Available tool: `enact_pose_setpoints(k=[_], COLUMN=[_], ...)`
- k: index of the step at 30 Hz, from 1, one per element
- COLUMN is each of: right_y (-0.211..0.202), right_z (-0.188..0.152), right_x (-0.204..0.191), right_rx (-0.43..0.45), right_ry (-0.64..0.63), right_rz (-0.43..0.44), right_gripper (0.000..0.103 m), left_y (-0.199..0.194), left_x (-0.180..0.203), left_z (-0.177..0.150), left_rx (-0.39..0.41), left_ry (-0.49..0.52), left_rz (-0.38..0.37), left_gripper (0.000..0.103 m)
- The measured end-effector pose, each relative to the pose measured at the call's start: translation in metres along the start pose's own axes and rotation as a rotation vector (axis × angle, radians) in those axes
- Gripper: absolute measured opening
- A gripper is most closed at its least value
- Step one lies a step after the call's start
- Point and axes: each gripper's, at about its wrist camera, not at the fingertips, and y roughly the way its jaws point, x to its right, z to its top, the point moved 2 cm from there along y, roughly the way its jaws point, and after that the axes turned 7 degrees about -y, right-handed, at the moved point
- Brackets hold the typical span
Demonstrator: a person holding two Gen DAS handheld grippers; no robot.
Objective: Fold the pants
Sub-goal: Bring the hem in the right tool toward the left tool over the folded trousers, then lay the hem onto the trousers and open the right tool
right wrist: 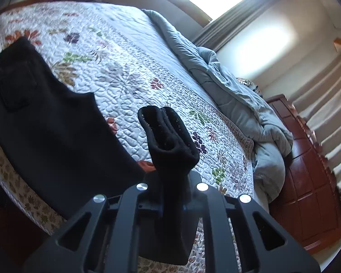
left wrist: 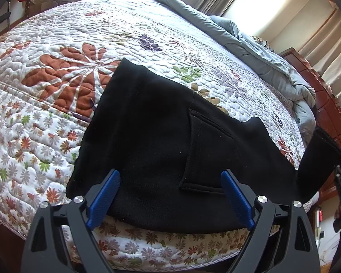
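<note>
floral quilt (left wrist: 45, 118) | left gripper (left wrist: 170, 195) spread, empty | right gripper (right wrist: 170, 195) clamps pants (left wrist: 147, 136)

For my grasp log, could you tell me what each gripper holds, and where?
The right gripper clamps the black pants by the bunched leg cuffs; the left gripper is open, holding nothing.

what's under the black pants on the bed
The black pants lie on a floral quilt that shows all around them. Whatever the quilt's pattern does beneath them is covered. The leg ends are lifted off it, clamped in the right hand-held gripper.
</note>
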Motion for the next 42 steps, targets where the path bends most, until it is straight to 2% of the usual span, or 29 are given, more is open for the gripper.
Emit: enact_pose_setpoints(k=[7,14,25,29,31,32,35,37,39,40,42], right_y=[0.017,0.035,0.045,0.045,0.042,0.039,0.022,0.01,0.009,0.012,0.03], right_z=[-0.003,-0.016,-0.014,-0.013,-0.014,-0.014,-0.014,-0.017,-0.027,-0.037,-0.066], right_x=[-0.058,-0.102,-0.12,-0.121,-0.124,-0.125,-0.117,-0.093,-0.055,-0.032,0.014], right_rx=[-0.005,-0.018,-0.029,-0.031,-0.036,-0.035,-0.023,-0.027,-0.032,-0.037,-0.079], right_ry=[-0.219,-0.38,-0.406,-0.389,-0.367,-0.351,-0.242,-0.074,0.122,0.23,0.431], right_rz=[-0.082,-0.116,-0.056,-0.007,0.071,0.113,0.298,0.466,0.566,0.601,0.606], right_gripper=[0.01,0.01,0.01,0.016,0.025,0.034,0.038,0.039,0.041,0.041,0.041], left_y=[-0.002,-0.002,-0.002,-0.001,-0.001,-0.001,-0.001,-0.001,-0.001,-0.001,-0.001], left_x=[-0.001,-0.001,-0.001,-0.001,-0.001,-0.001,-0.001,-0.001,0.0,-0.001,-0.001], left_z=[0.0,0.0,0.0,0.0,0.0,0.0,0.0,0.0,0.0,0.0,0.0], left_rx=[0.0,0.0,0.0,0.0,-0.001,0.0,-0.001,-0.001,0.0,0.0,0.0], left_ry=[-0.003,-0.004,-0.004,-0.004,-0.003,-0.003,-0.003,-0.004,-0.003,-0.003,-0.003], left_rz=[-0.008,-0.009,-0.008,-0.008,-0.008,-0.008,-0.009,-0.009,-0.008,-0.009,-0.008], left_gripper=[0.09,0.09,0.09,0.09,0.09,0.09,0.09,0.09,0.09,0.09,0.09])
